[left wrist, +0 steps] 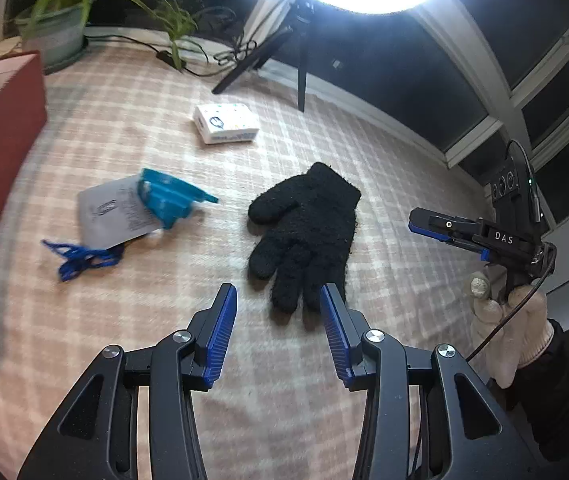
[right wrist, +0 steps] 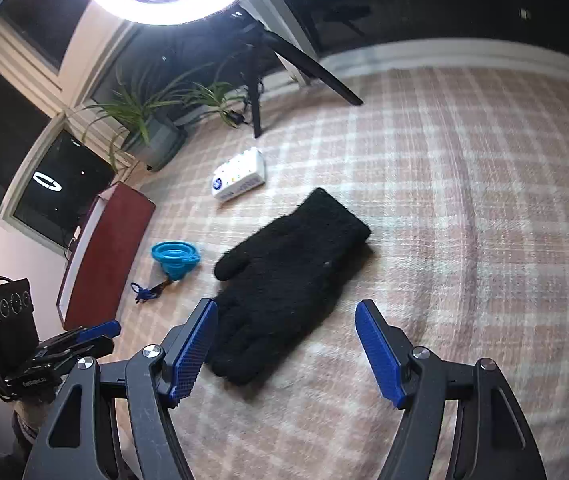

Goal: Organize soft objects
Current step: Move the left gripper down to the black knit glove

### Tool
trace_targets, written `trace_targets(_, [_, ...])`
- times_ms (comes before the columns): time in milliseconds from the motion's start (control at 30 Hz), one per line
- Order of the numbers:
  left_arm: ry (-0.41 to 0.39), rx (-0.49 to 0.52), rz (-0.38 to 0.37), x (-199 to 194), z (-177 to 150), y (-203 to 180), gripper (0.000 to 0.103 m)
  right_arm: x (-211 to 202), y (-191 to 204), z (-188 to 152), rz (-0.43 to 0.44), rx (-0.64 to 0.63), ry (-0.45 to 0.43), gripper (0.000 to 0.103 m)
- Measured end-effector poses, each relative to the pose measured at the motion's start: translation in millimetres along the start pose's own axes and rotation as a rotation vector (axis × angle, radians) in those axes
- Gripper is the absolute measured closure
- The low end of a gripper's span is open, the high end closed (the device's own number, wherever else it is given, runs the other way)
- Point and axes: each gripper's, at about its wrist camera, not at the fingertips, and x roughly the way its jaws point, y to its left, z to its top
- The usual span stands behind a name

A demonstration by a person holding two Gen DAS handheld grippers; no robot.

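Note:
A black fuzzy glove [left wrist: 308, 232] lies flat on the plaid cloth, fingers toward me; it also shows in the right wrist view [right wrist: 284, 276]. My left gripper [left wrist: 280, 300] is open and empty, its tips just short of the glove's fingertips. My right gripper [right wrist: 286, 316] is open and empty, hovering over the glove's finger end. In the left wrist view the right gripper [left wrist: 436, 228] shows from the side at the right, apart from the glove. In the right wrist view the left gripper [right wrist: 96, 330] shows at the lower left.
A blue collapsible funnel [left wrist: 168, 196] lies on a grey card [left wrist: 112, 216] with a blue cord [left wrist: 80, 256] left of the glove. A white tissue pack [left wrist: 226, 123] lies behind. A red box [left wrist: 0, 168] stands at the left. A potted plant [left wrist: 56, 32] and ring-light tripod [left wrist: 284, 48] stand at the back.

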Motion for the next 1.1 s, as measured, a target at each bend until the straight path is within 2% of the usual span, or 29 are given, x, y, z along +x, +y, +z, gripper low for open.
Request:
trace_targets(367, [0.086,0.07,0.028,63.5,51.5,-16.2,0.06,44.1,-32.7,13.4,0.149,0.108,0.103,0.041])
trace_targets(500, [0.127,0.098,0.057,84.8,64.7,-15.7,0.06,58.1,-35.9,13.4,0.156,0.115,0.134,0.046])
trace_targets(800, [0.188,0.118,0.083,118.1,81.2,-7.7,0.06,74.7,-34.1,7.0,0.184,0.122,0.175,0.052])
trace_targets(1100, [0.234,0.132,0.066,137.4,80.6,-6.8,0.06,82.4,-31.2,5.1,0.183,0.123,0.179,0.059])
